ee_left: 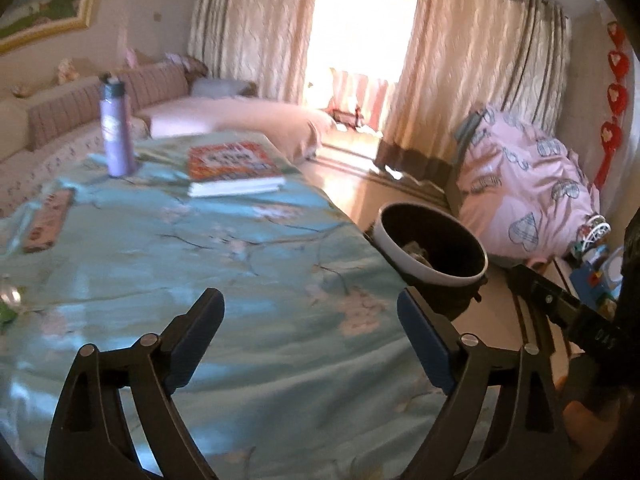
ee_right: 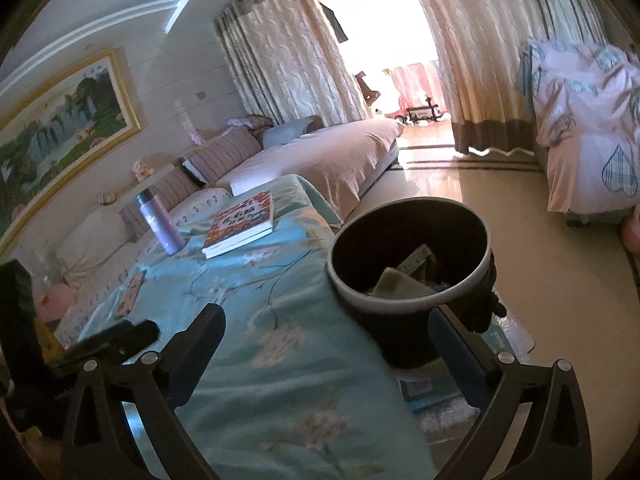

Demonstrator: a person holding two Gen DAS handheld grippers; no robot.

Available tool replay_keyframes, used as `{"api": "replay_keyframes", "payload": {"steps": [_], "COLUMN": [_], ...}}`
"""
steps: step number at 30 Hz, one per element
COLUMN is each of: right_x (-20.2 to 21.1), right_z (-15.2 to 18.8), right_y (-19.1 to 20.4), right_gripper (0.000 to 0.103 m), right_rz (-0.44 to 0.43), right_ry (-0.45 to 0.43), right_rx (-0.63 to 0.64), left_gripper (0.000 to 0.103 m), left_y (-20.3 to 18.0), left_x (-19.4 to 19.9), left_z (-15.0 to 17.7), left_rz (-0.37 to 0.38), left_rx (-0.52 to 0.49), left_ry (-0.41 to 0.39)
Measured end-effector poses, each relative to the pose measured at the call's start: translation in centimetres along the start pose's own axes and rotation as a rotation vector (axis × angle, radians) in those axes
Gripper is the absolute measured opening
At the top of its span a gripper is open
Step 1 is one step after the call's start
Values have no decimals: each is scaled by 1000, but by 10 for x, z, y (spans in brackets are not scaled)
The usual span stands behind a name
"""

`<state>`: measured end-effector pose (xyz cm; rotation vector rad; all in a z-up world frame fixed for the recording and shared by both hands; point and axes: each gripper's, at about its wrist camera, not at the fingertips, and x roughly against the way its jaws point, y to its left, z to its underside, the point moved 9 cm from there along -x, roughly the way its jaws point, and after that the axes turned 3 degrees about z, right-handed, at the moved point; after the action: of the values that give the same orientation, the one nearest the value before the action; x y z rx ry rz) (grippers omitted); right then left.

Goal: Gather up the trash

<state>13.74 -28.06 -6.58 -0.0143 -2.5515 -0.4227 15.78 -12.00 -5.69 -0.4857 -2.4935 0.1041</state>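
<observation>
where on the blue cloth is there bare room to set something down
The widest free patch is the near middle of the blue cloth, between the book and the open fingers of the left gripper. A smaller strip lies between the flat packet and the book. The far end is crowded: purple bottle beside the book. The trash bin hugs the right edge.

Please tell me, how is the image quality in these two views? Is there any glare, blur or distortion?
Left wrist view: the window between the curtains is burnt out to white, the purple bottle and the book are smeared by motion blur, and the fisheye bends the edges. Right wrist view: the same white glare, a sharper trash bin, and dark rounded corners.
</observation>
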Motion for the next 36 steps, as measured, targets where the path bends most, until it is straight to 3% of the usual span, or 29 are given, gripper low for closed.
{"api": "replay_keyframes", "payload": {"steps": [4,10,15,23,36], "right_x": [24,66,77,61,57], "right_z": [1,-8,-5,16,29], "right_y": [23,56,78,87,85], "right_gripper": [102,103,103,103,103], "right_rz": [35,101,116,90,108], "right_ry": [-78,-225,-309,-288,-275], "right_rx": [69,202,252,261,275], "left_gripper": [103,103,103,103,103], "left_y": [14,36,47,59,49], "left_x": [36,66,77,76,73], "left_z": [-6,-5,9,23,30], "left_rz": [-52,-137,-199,-276,-295], "left_rx": [-5,-8,-16,-37,-71], "left_ry": [-112,-205,-230,-212,-204]}}
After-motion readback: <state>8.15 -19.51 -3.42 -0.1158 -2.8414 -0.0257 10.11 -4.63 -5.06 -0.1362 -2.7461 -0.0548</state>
